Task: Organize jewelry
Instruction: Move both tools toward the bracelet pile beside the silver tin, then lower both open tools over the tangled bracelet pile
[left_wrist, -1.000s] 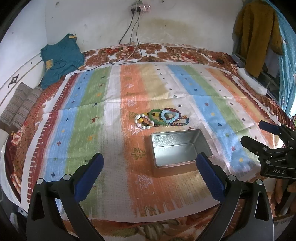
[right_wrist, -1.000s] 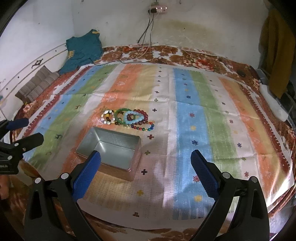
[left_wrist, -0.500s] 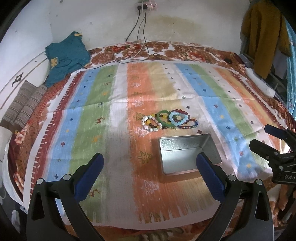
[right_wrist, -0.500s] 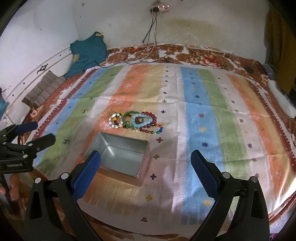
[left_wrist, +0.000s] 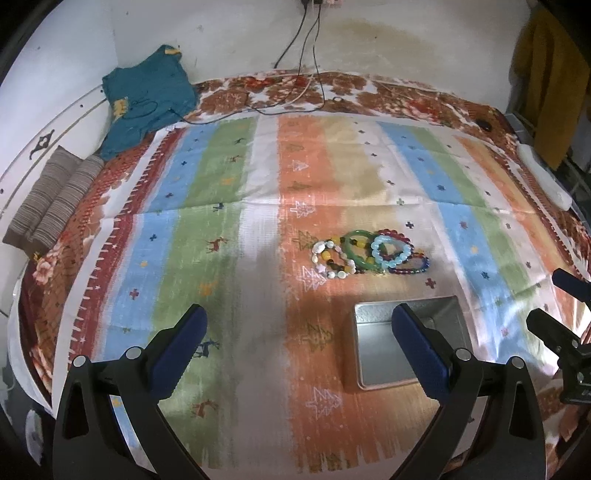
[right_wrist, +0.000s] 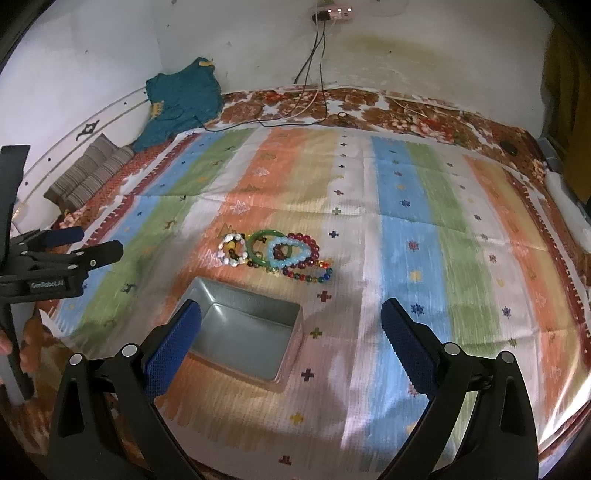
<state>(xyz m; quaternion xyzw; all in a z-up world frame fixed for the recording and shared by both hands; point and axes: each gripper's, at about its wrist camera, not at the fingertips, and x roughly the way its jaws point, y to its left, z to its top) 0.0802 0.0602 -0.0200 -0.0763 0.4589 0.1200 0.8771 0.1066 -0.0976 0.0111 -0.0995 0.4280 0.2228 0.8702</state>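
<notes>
Several bead bracelets (left_wrist: 369, 254) (right_wrist: 275, 256) lie bunched on the striped cloth: a white and yellow one (left_wrist: 330, 260), a green bangle (left_wrist: 360, 247), a pale blue one (left_wrist: 390, 253) and a dark multicoloured one (right_wrist: 306, 275). An empty metal tin (left_wrist: 380, 354) (right_wrist: 243, 332) sits just in front of them. My left gripper (left_wrist: 297, 321) hovers open above the cloth, left of the tin. Held above the tin's right side, my right gripper (right_wrist: 291, 317) is open and empty. Each gripper also shows in the other's view: the right gripper (left_wrist: 554, 299), the left gripper (right_wrist: 96, 242).
The striped cloth (left_wrist: 221, 221) covers a floral bed. A teal garment (left_wrist: 147, 99) and striped cushions (left_wrist: 51, 199) lie at the far left. Cables (left_wrist: 306, 74) hang from a wall socket onto the bed. A mustard garment (left_wrist: 546, 74) hangs at the right.
Both grippers have moved forward over the bed, so the bracelets and tin appear closer and lower. Both stay open and empty.
</notes>
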